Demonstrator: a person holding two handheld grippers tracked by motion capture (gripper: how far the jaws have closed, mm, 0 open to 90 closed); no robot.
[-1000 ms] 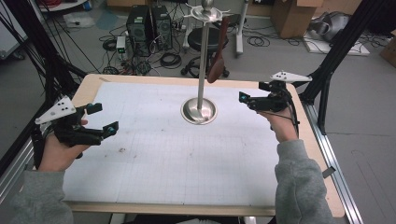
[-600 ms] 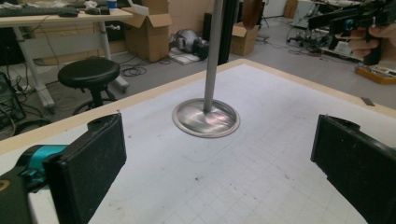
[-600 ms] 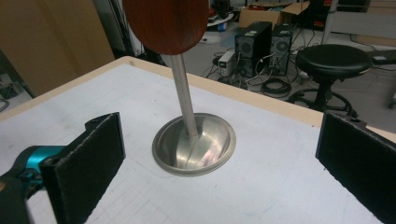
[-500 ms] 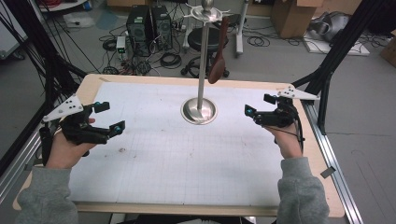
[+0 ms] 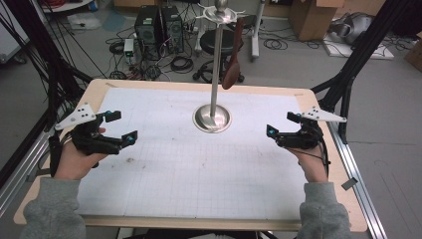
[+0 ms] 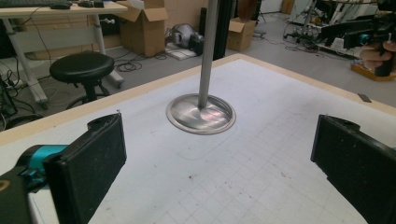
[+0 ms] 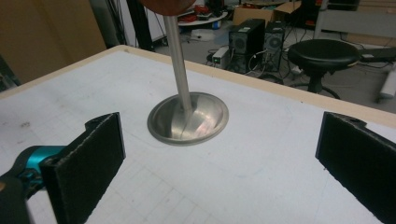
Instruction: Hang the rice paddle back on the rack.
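Left tool (image 5: 119,127), right tool (image 5: 281,124): both spread wide, empty, flanking metal stand (image 5: 212,118).

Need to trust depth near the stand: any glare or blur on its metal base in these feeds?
High view: stand base sharp, mild sheen. Left gripper view: base carries a pinkish reflection; near jaws soft. Right gripper view: base streaked with reflections, mat evenly lit.
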